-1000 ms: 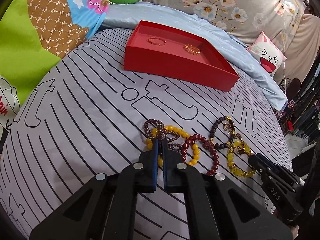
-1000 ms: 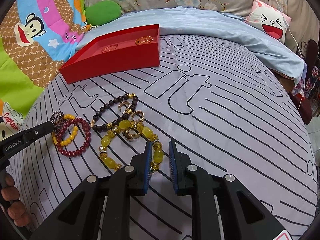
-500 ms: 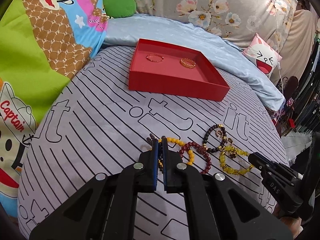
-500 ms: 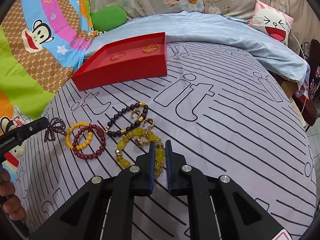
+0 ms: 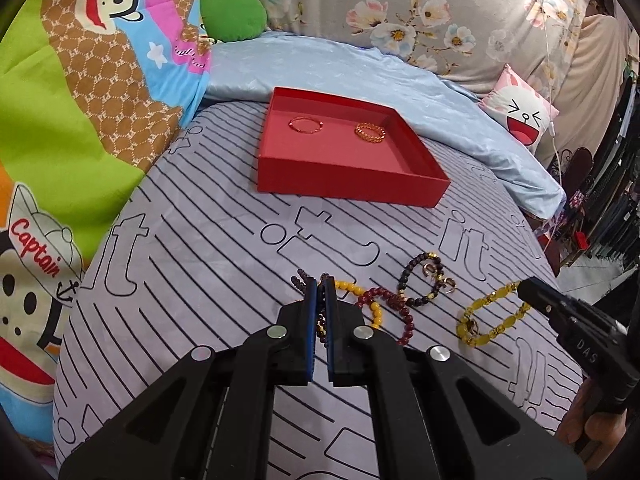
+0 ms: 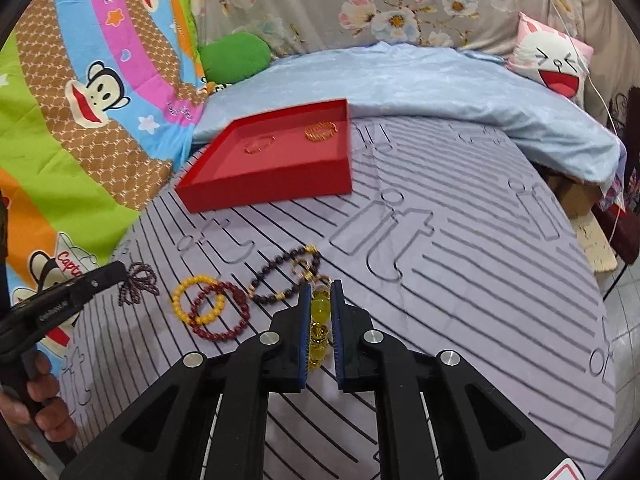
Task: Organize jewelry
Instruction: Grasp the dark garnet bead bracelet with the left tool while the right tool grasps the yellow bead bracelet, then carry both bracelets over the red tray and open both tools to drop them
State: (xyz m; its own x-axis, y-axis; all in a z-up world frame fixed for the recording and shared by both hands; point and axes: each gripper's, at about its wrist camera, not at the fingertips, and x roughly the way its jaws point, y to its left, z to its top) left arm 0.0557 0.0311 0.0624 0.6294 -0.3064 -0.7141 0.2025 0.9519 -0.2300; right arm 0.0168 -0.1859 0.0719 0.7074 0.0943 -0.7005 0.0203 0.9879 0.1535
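A red tray lies far on the striped sheet with a thin bangle and a gold bracelet in it. My left gripper is shut on a dark purple bead bracelet and holds it lifted above the sheet. My right gripper is shut on a yellow bead bracelet, also lifted. On the sheet lie a small yellow bracelet, a dark red bracelet and a dark bead bracelet with gold charms.
A blue quilt is bunched behind the tray. A cartoon blanket runs along the left. A green cushion and a pink face pillow sit at the back. The bed's right edge drops to the floor.
Both grippers have risen and drawn back. The left has lifted the purple bracelet off the pile. The right closed on the yellow bracelet and lifted it.
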